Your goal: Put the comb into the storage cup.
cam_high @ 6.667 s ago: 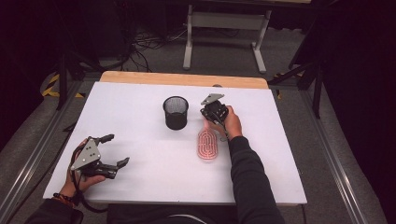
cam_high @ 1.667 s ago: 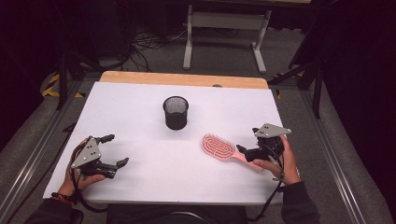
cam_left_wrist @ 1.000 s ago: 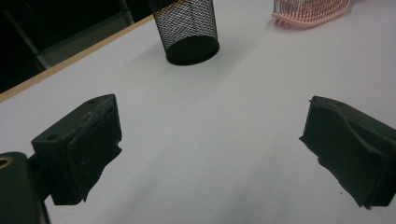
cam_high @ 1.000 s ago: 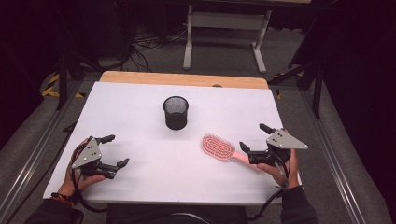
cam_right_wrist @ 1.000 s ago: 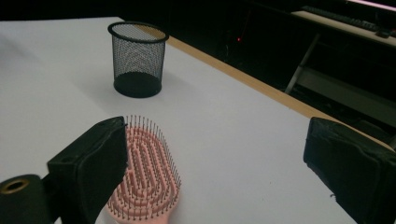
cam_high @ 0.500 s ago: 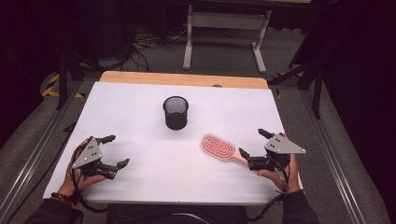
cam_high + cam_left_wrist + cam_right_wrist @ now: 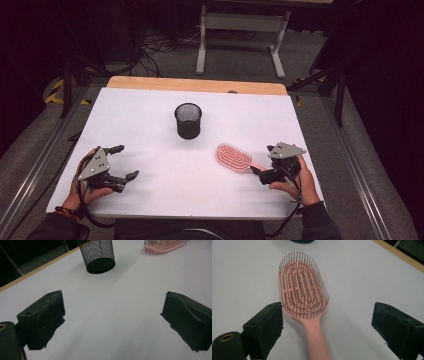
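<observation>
Your right gripper [image 7: 327, 327] has its jaws spread wide with nothing clamped, and they have just been closing a little around the pink hairbrush [image 7: 303, 292], whose handle runs up between them from the bottom of the right gripper view. The handle sits nearer your left jaw than the right one, so shift the gripper until the handle is midway before you squeeze, or the brush will likely swivel as one pad lands first. Bite on the narrow handle just below the head, not on the bristles, which stand up and would probably slip. Beyond the jaws the oval head lies flat on the white table [image 7: 150, 110], bristles up. Farther off stands the black mesh cup [image 7: 188, 120], well apart from the brush. Your left gripper [image 7: 117, 167] rests wide open and empty.
</observation>
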